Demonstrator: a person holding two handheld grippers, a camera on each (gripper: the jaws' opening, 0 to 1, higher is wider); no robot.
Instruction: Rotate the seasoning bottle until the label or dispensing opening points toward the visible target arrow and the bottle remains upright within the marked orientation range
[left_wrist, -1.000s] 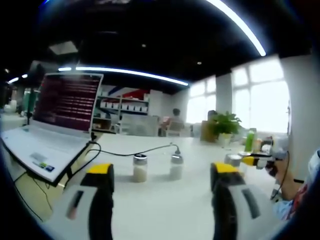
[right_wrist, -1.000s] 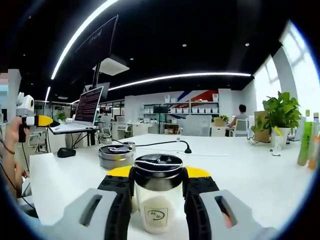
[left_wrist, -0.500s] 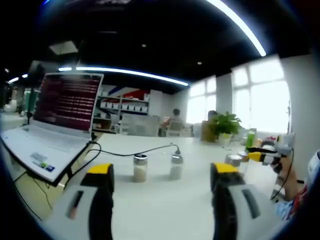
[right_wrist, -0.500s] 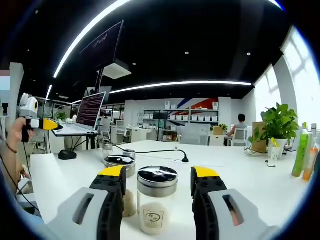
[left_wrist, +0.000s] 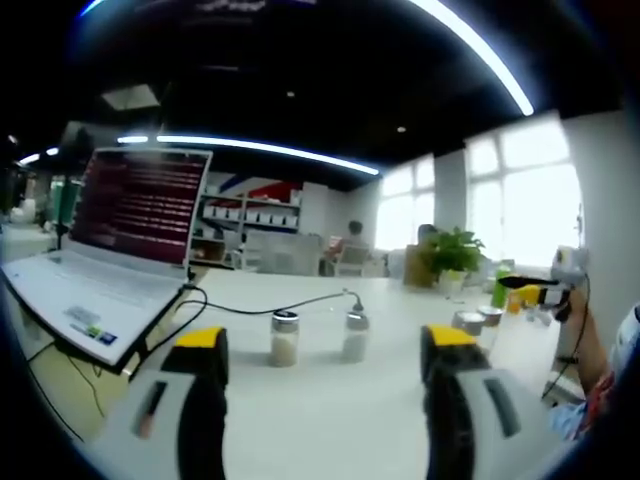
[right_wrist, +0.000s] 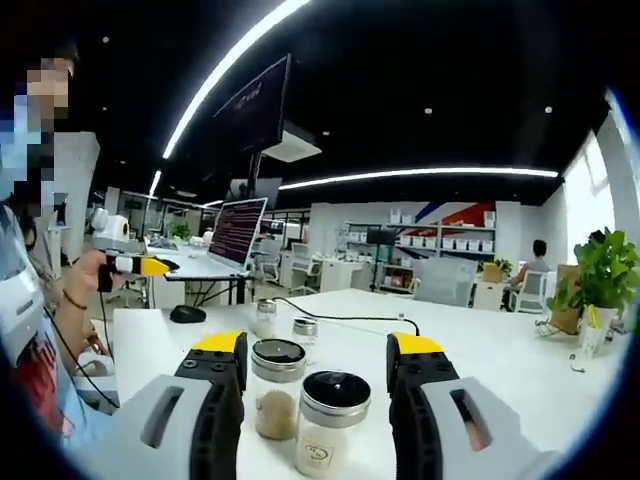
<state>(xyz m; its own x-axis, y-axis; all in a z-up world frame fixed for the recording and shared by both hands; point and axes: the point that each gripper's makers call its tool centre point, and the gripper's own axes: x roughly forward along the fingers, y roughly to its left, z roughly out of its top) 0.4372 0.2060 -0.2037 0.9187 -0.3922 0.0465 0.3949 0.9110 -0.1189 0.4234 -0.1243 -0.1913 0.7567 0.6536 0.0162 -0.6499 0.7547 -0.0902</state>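
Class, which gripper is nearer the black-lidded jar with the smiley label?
Right. The right gripper stands open with the jar between its jaws; the left gripper is held far off beyond the table edge.

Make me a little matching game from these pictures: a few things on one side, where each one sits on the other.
Things:
1. laptop
2. potted plant
3. computer mouse
4. black-lidded jar

Places:
A. far right of the right gripper view
B. between the right claw's open jaws
C. raised at the table's left end in the left gripper view
D. on the table below the laptop

Pairs: 1-C, 2-A, 3-D, 4-B
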